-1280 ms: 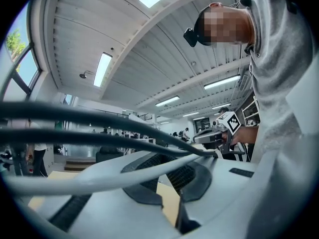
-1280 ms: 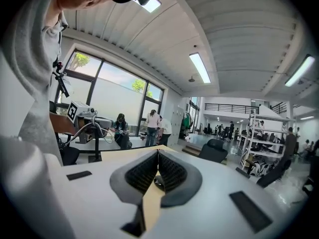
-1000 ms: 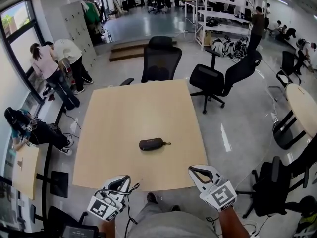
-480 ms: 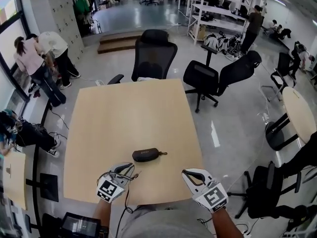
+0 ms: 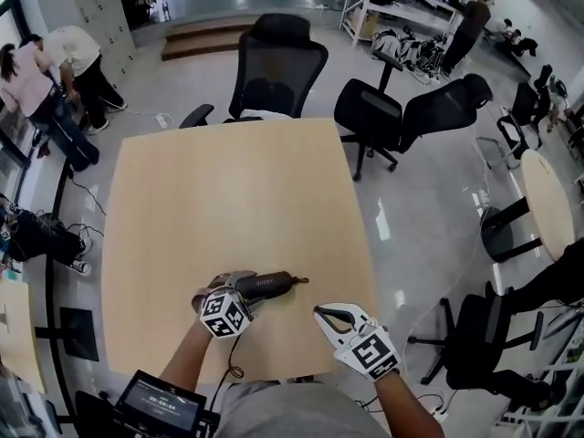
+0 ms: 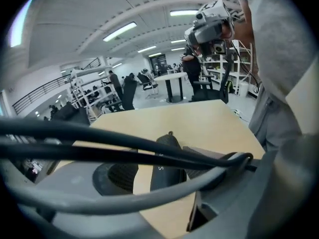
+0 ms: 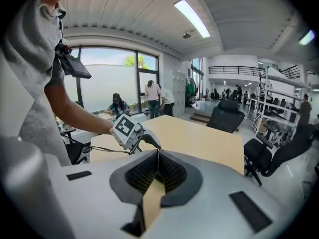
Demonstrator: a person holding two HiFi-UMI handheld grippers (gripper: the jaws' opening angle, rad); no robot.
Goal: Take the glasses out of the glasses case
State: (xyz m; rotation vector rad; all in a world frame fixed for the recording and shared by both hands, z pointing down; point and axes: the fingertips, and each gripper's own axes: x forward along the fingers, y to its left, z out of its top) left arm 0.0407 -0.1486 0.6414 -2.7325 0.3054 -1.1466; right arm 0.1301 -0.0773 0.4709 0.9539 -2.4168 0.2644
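Left claw (image 5: pixel 242 286), jaws just opening, astride glasses case (image 5: pixel 276 282)

The head view looks steeply down on the worktop (image 5: pixel 228 199) from above — the left gripper view and right gripper view skim it low and close; all three share it.

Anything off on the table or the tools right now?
One thing: black cables sag across the left tool's view, partly covering the glasses case between its jaws, which have just been opening. Case lies closed, flat on the table; nothing spilled.
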